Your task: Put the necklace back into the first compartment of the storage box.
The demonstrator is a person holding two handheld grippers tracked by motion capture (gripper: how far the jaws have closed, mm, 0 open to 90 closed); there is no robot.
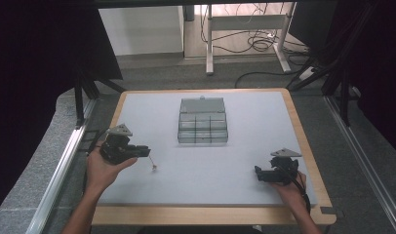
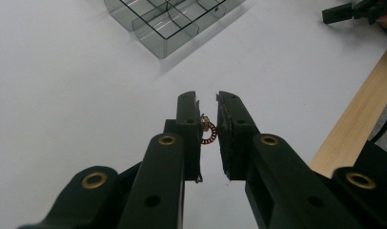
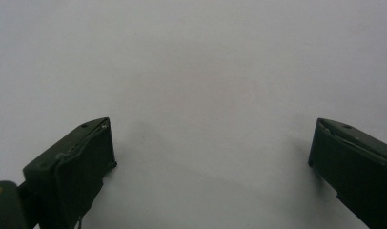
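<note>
Two bare forearms are seen, with no sleeves worn. Each hand carries a black two-jaw gripper: the left gripper (image 1: pixel 146 152) and the right gripper (image 1: pixel 258 172). Both are topped by a grey three-cornered plate. The jaw arms are built from matt black links, joined by brass-ringed pivots and small screw holes. A black cable is trailed from the right gripper along the wrist

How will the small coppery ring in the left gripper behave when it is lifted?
Probably very light: the ring is tiny beside the left gripper. Its thin strand hangs loose, so likely floppy, apt to swing.
</note>
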